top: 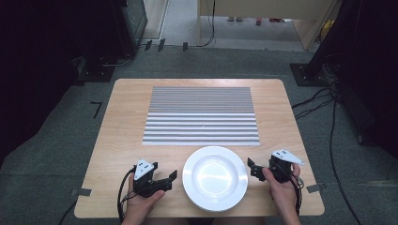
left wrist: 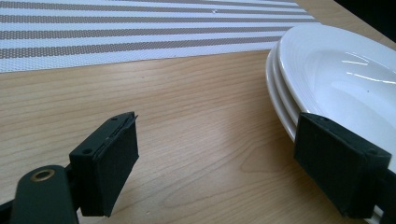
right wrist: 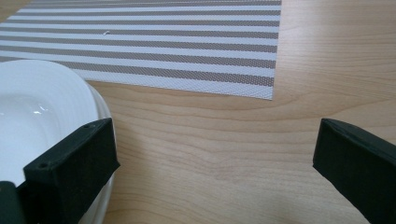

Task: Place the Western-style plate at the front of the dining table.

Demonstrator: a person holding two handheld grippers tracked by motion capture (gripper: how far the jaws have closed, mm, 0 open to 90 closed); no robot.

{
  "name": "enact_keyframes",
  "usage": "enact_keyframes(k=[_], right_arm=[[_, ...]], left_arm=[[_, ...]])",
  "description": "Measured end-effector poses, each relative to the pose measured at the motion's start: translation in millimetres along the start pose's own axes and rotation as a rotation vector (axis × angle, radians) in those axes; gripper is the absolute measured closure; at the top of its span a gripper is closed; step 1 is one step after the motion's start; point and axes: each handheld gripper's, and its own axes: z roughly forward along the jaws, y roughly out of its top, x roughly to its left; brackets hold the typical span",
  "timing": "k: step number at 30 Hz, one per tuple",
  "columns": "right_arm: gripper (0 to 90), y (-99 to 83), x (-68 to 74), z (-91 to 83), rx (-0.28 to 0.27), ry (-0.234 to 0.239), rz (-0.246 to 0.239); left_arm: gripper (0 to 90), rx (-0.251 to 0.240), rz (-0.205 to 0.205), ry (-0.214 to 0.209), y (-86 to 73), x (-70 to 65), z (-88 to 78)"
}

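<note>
Stack of white plates on tabletop, no legible markings. Left gripper and right gripper flank it, jaws apart. Striped placemat behind.

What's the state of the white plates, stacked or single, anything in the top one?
Stacked and empty. The left gripper view shows three rims of the white plates nested; the top bowl is bare, with only glare.

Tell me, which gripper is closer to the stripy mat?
Right, though only by a little. The right gripper sits just below the striped mat at its near right corner. The left gripper sits lower, left of the plates, farther from the mat's near edge.
</note>
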Motion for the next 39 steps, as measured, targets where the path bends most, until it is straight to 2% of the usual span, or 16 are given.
enact_keyframes(k=[5, 9, 12, 19, 21, 25, 28, 32, 39], right_arm=[[0.2, -0.6, 6.4, -0.6, -0.003, 0.034, -0.005], [0.9, -1.0, 11.0, -1.0, -0.002, 0.035, -0.012], [6.4, -1.0, 16.1, -2.6, -0.014, 0.037, -0.015], [8.2, -2.3, 25.1, -2.4, -0.007, 0.059, -0.038], [15.3, -2.8, 28.5, -2.7, -0.015, 0.053, -0.036], [18.6, -3.6, 33.4, -2.6, -0.018, 0.054, -0.045], [29.1, -5.2, 37.0, -4.0, -0.025, 0.059, -0.047], [38.1, -7.9, 42.0, -7.5, -0.028, 0.072, -0.046], [48.5, -11.0, 49.3, -8.6, -0.023, 0.078, -0.055]], left_arm=[[14.4, 0.002, -0.007, -0.028, -0.6, -3.3, 0.8], [14.5, 0.003, -0.008, -0.032, -0.8, -4.3, 1.1], [14.5, 0.006, -0.006, -0.035, -1.1, -5.6, 1.2], [14.5, 0.003, -0.004, -0.04, -1.7, -8.7, 0.9], [14.6, 0.004, -0.002, -0.042, -1.9, -9.8, 1.1], [14.6, 0.006, 0.001, -0.046, -2.3, -11.4, 1.4], [14.7, 0.005, 0.0, -0.043, -2.5, -12.3, 1.6], [14.7, 0.005, 0.0, -0.046, -2.5, -13.0, 1.6], [15.1, 0.0, -0.004, -0.053, -2.9, -14.4, 0.7]])
